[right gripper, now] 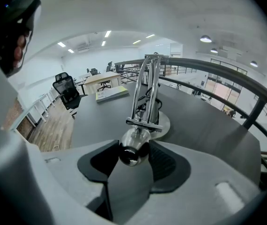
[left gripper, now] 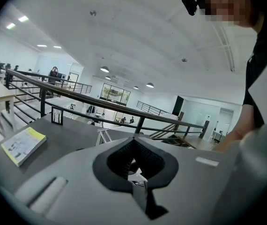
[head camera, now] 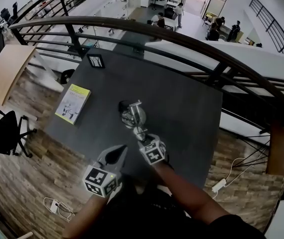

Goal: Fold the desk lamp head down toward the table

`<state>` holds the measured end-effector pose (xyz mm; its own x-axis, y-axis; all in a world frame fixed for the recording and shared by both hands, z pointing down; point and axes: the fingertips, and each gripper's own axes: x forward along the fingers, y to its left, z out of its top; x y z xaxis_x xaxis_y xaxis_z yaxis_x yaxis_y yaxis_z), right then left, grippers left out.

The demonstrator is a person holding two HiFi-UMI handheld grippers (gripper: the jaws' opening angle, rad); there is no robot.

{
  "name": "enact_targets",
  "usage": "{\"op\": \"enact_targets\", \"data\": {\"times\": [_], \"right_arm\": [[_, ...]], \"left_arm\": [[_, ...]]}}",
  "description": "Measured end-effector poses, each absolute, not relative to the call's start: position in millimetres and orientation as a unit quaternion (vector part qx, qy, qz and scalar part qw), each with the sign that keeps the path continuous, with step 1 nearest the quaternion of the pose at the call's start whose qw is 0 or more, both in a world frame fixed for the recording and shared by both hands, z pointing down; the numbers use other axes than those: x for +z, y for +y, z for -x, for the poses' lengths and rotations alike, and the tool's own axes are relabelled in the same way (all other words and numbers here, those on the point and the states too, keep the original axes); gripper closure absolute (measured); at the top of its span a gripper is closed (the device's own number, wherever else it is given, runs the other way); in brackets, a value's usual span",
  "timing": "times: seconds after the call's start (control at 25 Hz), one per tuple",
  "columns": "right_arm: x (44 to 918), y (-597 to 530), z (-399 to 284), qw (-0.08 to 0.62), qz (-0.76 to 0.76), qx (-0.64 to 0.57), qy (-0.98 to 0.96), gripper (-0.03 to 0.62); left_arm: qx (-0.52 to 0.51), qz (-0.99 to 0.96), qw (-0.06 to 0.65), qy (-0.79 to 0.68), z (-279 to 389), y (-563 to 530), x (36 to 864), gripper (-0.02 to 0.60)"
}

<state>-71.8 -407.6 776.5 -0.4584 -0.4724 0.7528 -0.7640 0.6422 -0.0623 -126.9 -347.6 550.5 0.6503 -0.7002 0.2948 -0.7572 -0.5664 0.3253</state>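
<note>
In its own view my right gripper has its jaws clamped on the lamp head (the head view leaves that grip unclear). The left gripper has its jaws together, empty.

Bench: one. Desk lamp: one. Booklet, left of lamp: one. Small frame, beyond lamp: one. Grippers: two, left gripper and right gripper.

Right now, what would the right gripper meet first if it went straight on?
The right gripper is shut on the lamp head; straight ahead stands the lamp's chrome arm, then probably its round base on the table.
</note>
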Motion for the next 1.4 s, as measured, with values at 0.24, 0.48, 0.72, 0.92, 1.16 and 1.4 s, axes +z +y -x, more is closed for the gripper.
{"op": "enact_targets", "data": {"times": [0.24, 0.48, 0.72, 0.92, 1.16, 1.4], "right_arm": [[775, -408, 73, 0.371, -0.375, 0.203, -0.825, 0.391], [743, -398, 61, 0.333, -0.4, 0.226, -0.824, 0.406], [651, -383, 63, 0.221, -0.417, 0.182, -0.863, 0.591], [594, -350, 80, 0.127, -0.402, 0.178, -0.889, 0.591], [549, -315, 84, 0.062, -0.393, 0.159, -0.903, 0.591], [498, -272, 61, 0.029, -0.367, 0.115, -0.922, 0.591]], "left_arm": [[0.066, -0.883, 0.218, -0.411, 134, -350, 554, 0.58], [0.058, -0.897, 0.209, -0.386, 134, -351, 545, 0.58], [0.037, -0.918, 0.186, -0.347, 133, -345, 520, 0.58], [0.015, -0.932, 0.166, -0.322, 134, -330, 504, 0.58], [0.002, -0.934, 0.152, -0.323, 132, -304, 498, 0.58], [-0.013, -0.93, 0.128, -0.344, 104, -256, 475, 0.58]]}}
